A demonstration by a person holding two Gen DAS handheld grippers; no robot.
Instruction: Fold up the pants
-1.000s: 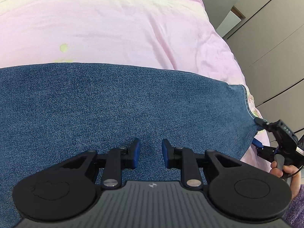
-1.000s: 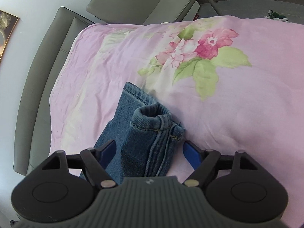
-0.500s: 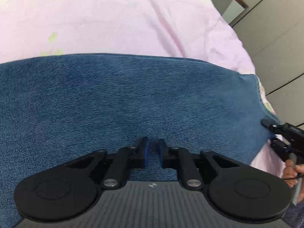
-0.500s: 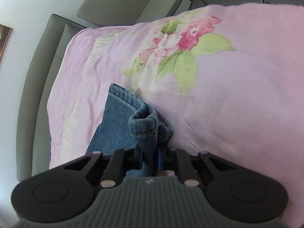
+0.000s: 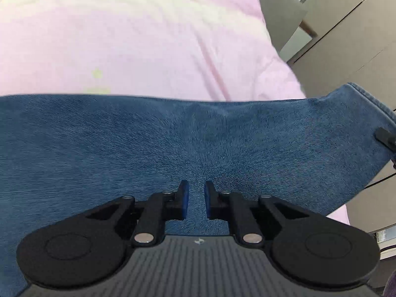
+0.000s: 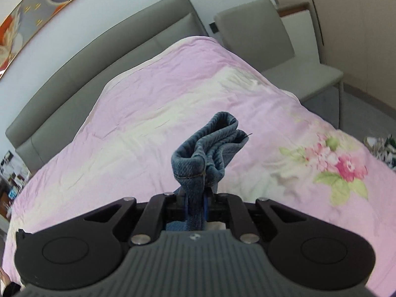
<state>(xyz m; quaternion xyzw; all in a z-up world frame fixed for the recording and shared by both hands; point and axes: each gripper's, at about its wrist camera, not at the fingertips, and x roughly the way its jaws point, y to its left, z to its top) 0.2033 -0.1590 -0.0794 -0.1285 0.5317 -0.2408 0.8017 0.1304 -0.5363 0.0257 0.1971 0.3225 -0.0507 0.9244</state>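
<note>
Blue denim pants [image 5: 123, 143] lie across a pink bed cover [image 5: 123, 37]. My left gripper [image 5: 195, 203] stands over the cloth with a fold of denim between its blue pads. Creases run into that gap, and the jaws are opening slightly. At the right edge the leg end rises toward a black part of the right gripper [image 5: 384, 137]. In the right wrist view my right gripper [image 6: 195, 210] is shut on the pants leg, and the bunched hem [image 6: 210, 146] sticks up past the fingers above the bed cover [image 6: 123, 136].
A grey padded headboard [image 6: 99, 57] runs behind the bed, with a grey chair [image 6: 259, 32] beside it. Beige wardrobe doors [image 5: 346, 37] stand past the bed's right edge. A floral print [image 6: 341, 168] marks the cover.
The right gripper closed on the pants hem, rolled and rose well above the bed with it. The left gripper's jaws closed on the denim, then parted a little, and the leg end lifted.
</note>
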